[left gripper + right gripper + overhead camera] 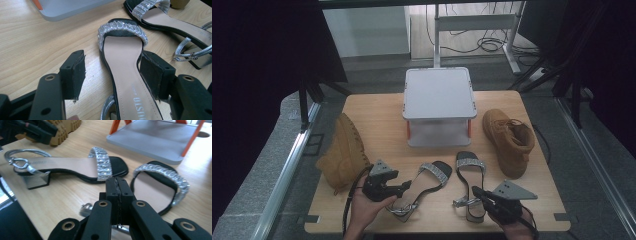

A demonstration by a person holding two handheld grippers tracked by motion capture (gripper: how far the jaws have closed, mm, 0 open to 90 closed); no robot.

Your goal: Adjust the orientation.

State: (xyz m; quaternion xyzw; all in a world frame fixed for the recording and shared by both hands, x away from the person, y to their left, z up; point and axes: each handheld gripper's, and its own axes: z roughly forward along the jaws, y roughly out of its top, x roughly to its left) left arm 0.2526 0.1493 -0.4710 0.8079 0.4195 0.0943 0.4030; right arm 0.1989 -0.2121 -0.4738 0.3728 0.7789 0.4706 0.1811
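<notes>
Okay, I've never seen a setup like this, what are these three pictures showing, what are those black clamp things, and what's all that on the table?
A person sits at a wooden table holding a two-jawed tool in each hand. One picture looks down from above; the other two come from cameras riding on each tool, looking along its black jaws.

On the table: two tan boots, the left boot lying on its side and the right boot upright, a grey two-level stand, and two black sandals with sparkly straps.

The left hand-held gripper is open, its jaws either side of the left sandal without pressing it. The right hand-held gripper is shut above the right sandal; whether it pinches anything I cannot tell.
</notes>
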